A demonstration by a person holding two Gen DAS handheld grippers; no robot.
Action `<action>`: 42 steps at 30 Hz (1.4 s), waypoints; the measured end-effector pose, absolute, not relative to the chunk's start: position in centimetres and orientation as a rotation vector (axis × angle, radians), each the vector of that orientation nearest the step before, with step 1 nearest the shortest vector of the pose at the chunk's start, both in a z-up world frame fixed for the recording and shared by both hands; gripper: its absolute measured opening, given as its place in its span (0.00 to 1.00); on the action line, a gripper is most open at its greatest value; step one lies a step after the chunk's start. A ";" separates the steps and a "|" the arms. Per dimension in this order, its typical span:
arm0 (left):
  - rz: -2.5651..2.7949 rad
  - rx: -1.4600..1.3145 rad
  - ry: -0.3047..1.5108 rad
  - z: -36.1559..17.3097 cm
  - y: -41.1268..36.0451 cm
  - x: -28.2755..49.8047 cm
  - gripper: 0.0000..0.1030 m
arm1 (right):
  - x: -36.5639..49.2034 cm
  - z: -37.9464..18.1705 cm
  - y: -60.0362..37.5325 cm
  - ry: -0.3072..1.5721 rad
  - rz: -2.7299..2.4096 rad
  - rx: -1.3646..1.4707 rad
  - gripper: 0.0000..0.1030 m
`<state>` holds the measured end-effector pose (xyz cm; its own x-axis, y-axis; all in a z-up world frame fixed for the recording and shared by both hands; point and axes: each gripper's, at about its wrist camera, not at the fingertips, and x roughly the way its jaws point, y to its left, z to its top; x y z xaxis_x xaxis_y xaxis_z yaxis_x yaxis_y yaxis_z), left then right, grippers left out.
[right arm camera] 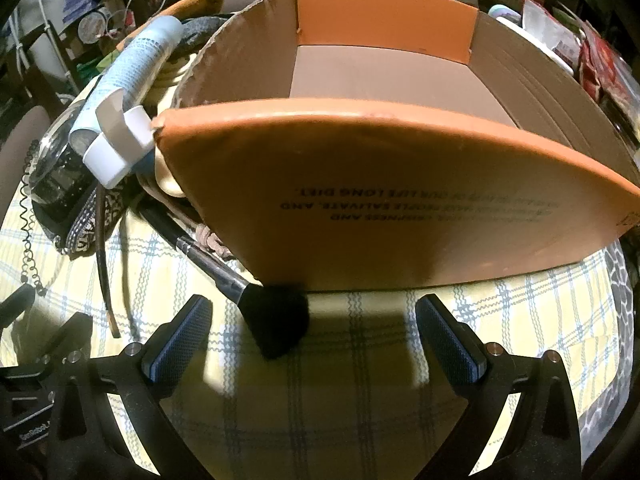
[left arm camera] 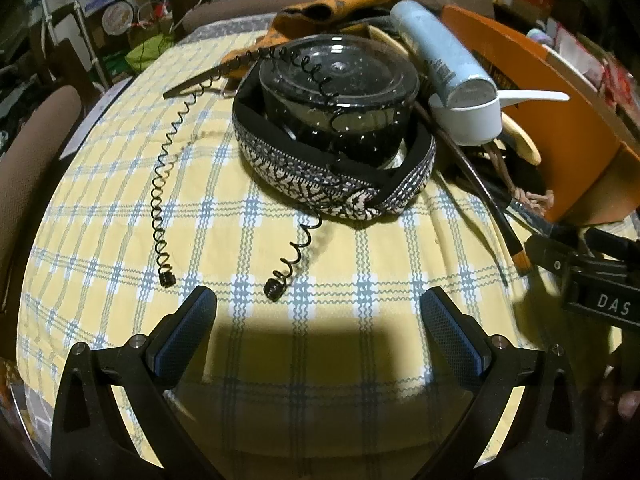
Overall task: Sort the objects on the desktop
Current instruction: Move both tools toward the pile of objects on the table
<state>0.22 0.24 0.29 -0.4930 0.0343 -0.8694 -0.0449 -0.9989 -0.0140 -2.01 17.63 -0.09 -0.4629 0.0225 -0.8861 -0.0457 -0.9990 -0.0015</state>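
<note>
In the left wrist view, the left gripper (left arm camera: pixel 318 308) is hovering wide open at the bottom, holding nothing. Mid-frame, a pouch (left arm camera: pixel 332 172) is cradling a bowl (left arm camera: pixel 340 92), with a coil cord (left arm camera: pixel 168 184) trailing over both. A tube (left arm camera: pixel 440 52) and scoop (left arm camera: pixel 472 116) are lying upper right beside the box (left arm camera: pixel 560 120). "DAS" is showing at the right edge.

In the right wrist view, the right gripper (right arm camera: pixel 314 312) is gaping empty, a brush (right arm camera: pixel 276 320) lying between its fingers against the box (right arm camera: pixel 400 200), whose upside-down print is reading "LIFE LONG DIET".
</note>
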 end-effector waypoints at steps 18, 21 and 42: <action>2.602 -1.650 0.028 0.6 0.2 0.1 1.00 | -2.5 0.0 18.2 0.058 2.607 -1.651 1.00; 2.611 -1.614 0.044 1.3 0.1 0.4 1.00 | -2.3 0.7 18.3 0.080 2.608 -1.645 1.00; 2.769 -1.403 0.111 8.7 -5.1 1.3 1.00 | 0.0 7.8 13.6 -0.120 2.767 -1.434 1.00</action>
